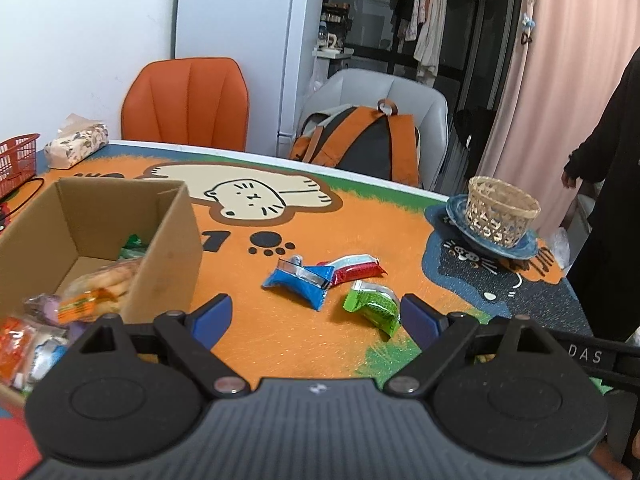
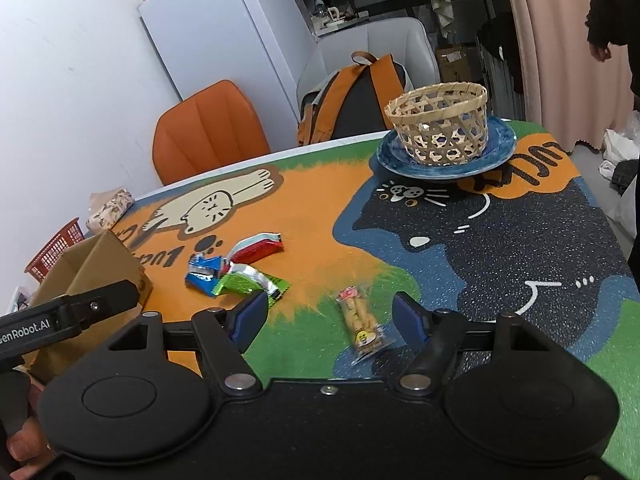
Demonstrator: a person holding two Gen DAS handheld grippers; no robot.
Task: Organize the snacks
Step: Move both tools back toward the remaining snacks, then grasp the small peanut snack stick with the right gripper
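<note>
Spread over the table is a cartoon cat mat [image 2: 320, 208], and near its middle the blue packet [image 1: 298, 286], red packet [image 1: 354, 268] and green packet [image 1: 372, 306] lie bunched and touching, with a clear biscuit packet [image 2: 362, 322] apart toward the near edge. A cardboard box [image 1: 160, 248] of snacks sits at the left edge and a woven basket [image 2: 440, 124] on a blue plate [image 2: 500, 148] at the far right corner. Both the left gripper [image 1: 316, 316] and right gripper [image 2: 330, 314] hang with fingers spread wide, holding nothing.
</note>
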